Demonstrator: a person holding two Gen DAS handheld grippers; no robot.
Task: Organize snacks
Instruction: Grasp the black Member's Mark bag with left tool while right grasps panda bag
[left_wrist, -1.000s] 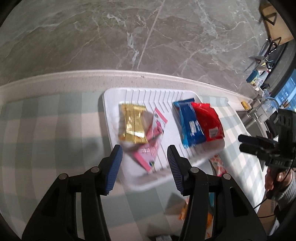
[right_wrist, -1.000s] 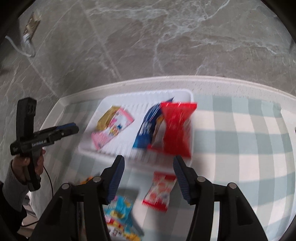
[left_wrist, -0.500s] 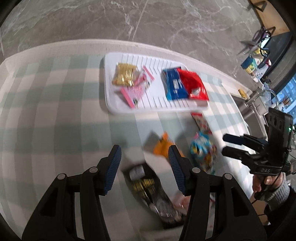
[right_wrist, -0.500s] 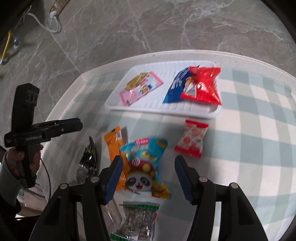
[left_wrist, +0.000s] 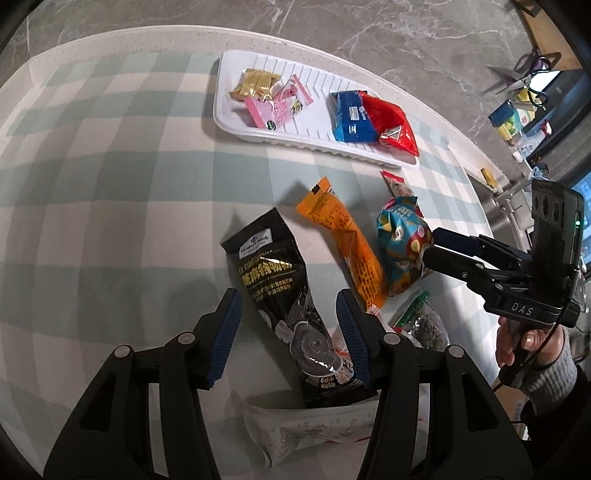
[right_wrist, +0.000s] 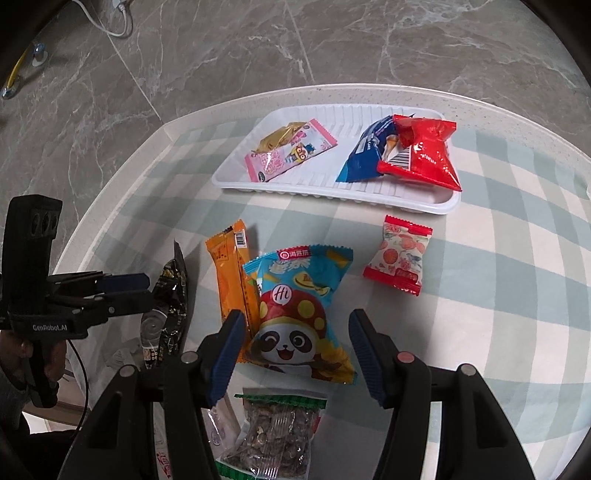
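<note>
A white ribbed tray (left_wrist: 317, 92) (right_wrist: 354, 114) holds a gold pack (left_wrist: 253, 83), a pink pack (left_wrist: 279, 105), a blue pack (left_wrist: 349, 118) and a red pack (left_wrist: 391, 123). Loose on the checked cloth lie a black pouch (left_wrist: 280, 288), an orange bar (left_wrist: 343, 236), a blue panda bag (right_wrist: 299, 310), a small red-and-white pack (right_wrist: 399, 254) and a seed bag (right_wrist: 275, 435). My left gripper (left_wrist: 290, 332) is open, its fingers either side of the black pouch. My right gripper (right_wrist: 295, 350) is open over the panda bag.
The round table has a white rim (right_wrist: 162, 129) with grey marble floor (right_wrist: 258, 44) beyond. A white wrapper (left_wrist: 306, 432) lies near the front edge. Shelves with clutter (left_wrist: 517, 110) stand at the far right.
Both grippers have pulled back from the tray toward the near side of the table. The loose snacks have come into view beneath them. Both stay open.
</note>
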